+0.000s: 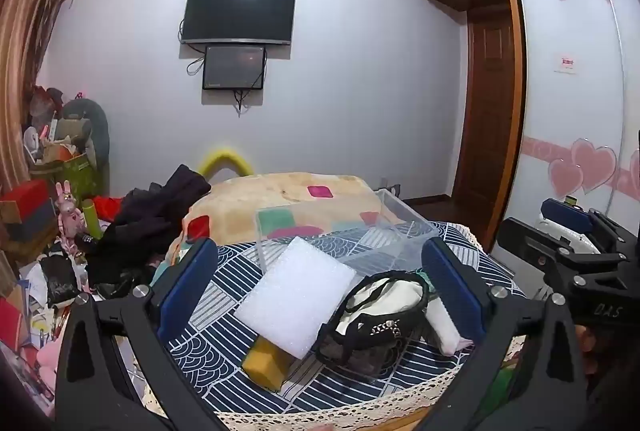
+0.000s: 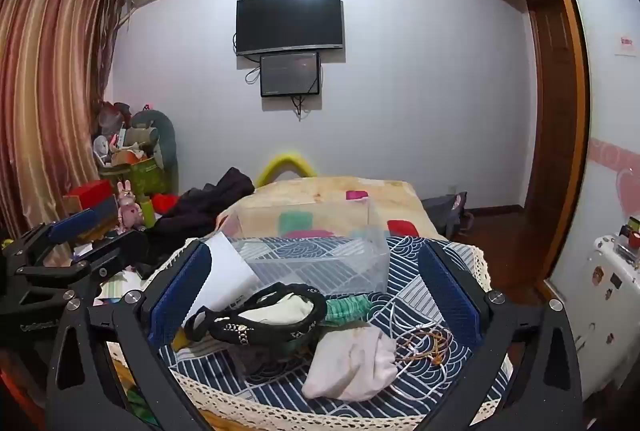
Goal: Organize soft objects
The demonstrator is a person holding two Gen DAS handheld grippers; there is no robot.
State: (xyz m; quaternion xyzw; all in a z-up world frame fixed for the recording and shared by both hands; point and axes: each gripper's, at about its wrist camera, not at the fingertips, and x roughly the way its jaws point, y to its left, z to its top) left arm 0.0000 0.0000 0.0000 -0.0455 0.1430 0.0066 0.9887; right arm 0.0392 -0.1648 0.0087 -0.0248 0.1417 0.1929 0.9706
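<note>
On a table with a blue patterned cloth (image 1: 208, 331) lie a white foam sheet (image 1: 296, 295), a yellow sponge (image 1: 266, 361) under it, a black-and-white pouch (image 1: 380, 307) (image 2: 260, 315), a pale pink cloth (image 2: 352, 363), a green knit piece (image 2: 346, 307) and a tangle of cords (image 2: 420, 347). A clear plastic box (image 1: 340, 231) (image 2: 320, 259) stands behind them. My left gripper (image 1: 320, 287) is open and empty, its fingers on either side of the foam and pouch. My right gripper (image 2: 316, 295) is open and empty around the pouch and pink cloth.
A bed with a patchwork blanket (image 1: 288, 195) lies beyond the table, with dark clothes (image 1: 156, 215) on its left. Cluttered boxes and toys (image 1: 48, 199) fill the left side. A wardrobe (image 1: 568, 91) stands at the right. A white appliance (image 2: 608, 283) stands near the right gripper.
</note>
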